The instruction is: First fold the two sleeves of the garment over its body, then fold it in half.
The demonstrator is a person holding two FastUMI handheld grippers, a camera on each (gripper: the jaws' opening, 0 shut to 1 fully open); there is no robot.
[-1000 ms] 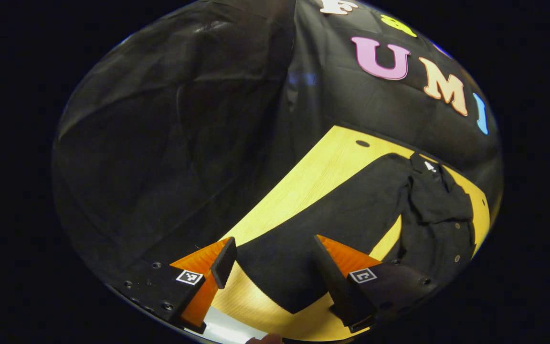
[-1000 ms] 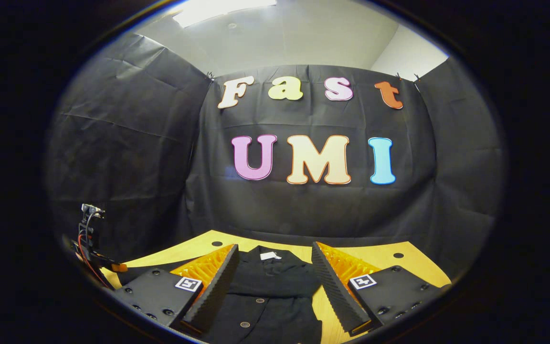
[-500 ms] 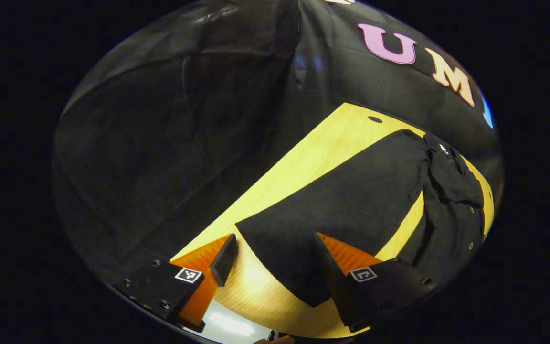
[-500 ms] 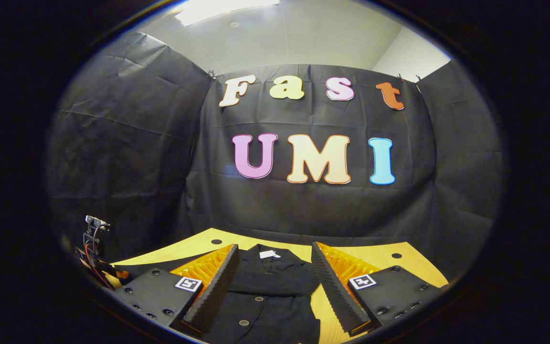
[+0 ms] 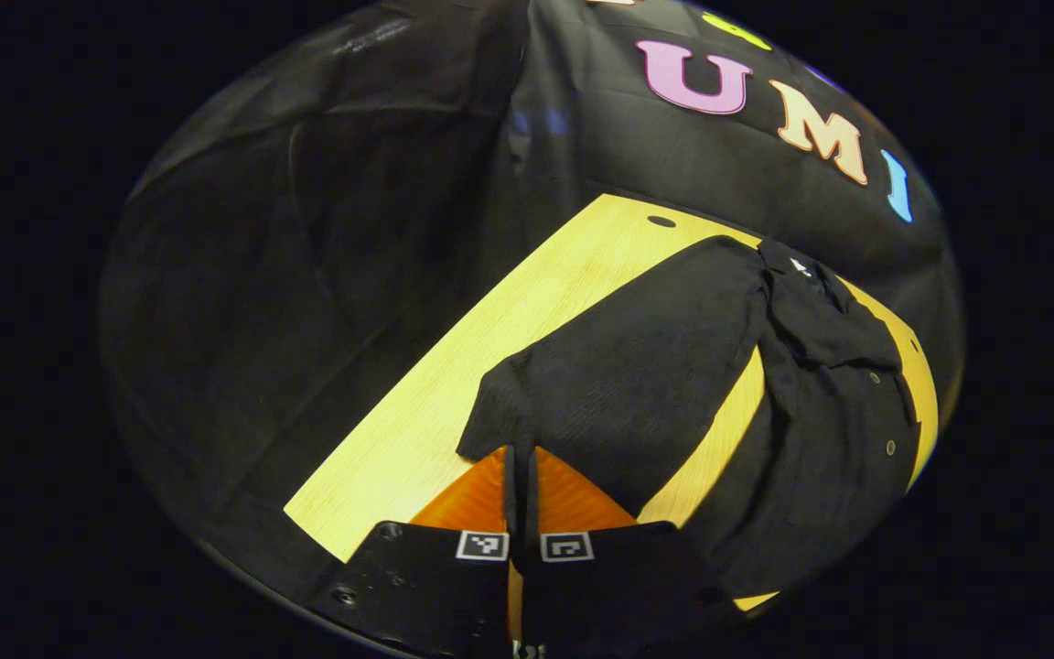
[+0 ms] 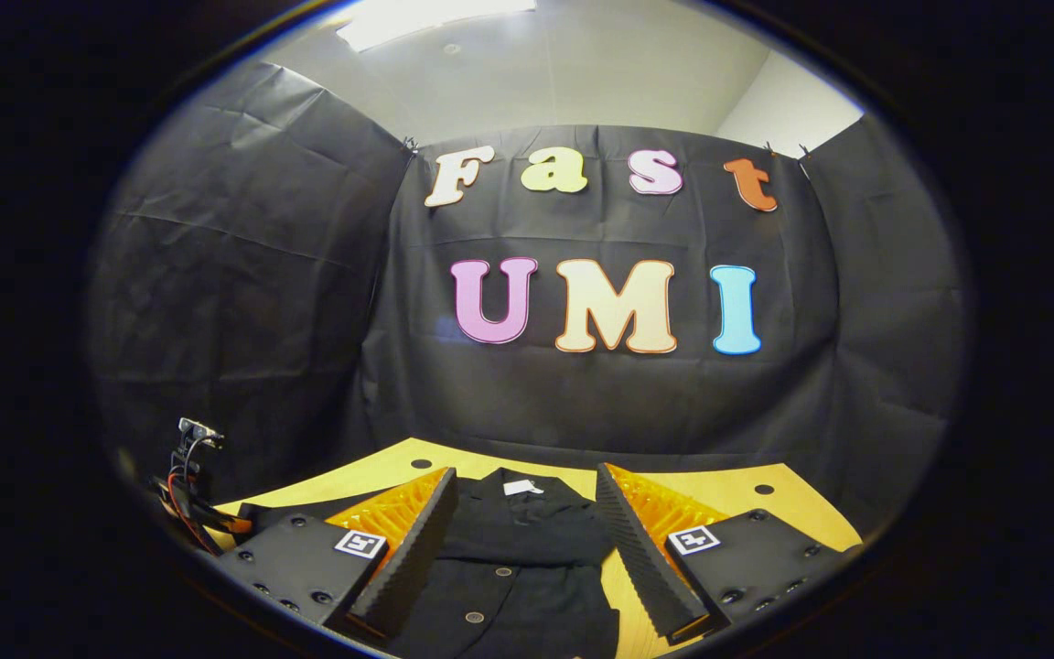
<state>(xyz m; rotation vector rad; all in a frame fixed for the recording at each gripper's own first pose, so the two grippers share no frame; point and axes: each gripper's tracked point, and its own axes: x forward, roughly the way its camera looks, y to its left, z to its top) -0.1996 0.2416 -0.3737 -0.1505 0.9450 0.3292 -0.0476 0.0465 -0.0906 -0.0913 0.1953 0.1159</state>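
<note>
The garment (image 5: 820,412) is lying on the table (image 5: 454,384), collar toward the far wall, one sleeve (image 5: 637,366) stretching out to its left, its cuff lying at the left hand-held gripper (image 5: 521,476)

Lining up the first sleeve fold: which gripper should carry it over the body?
Left. The left gripper is shut on the cuff of the outstretched sleeve, ready to swing it over the garment's body. The right gripper hangs open above the body, holding nothing.
</note>
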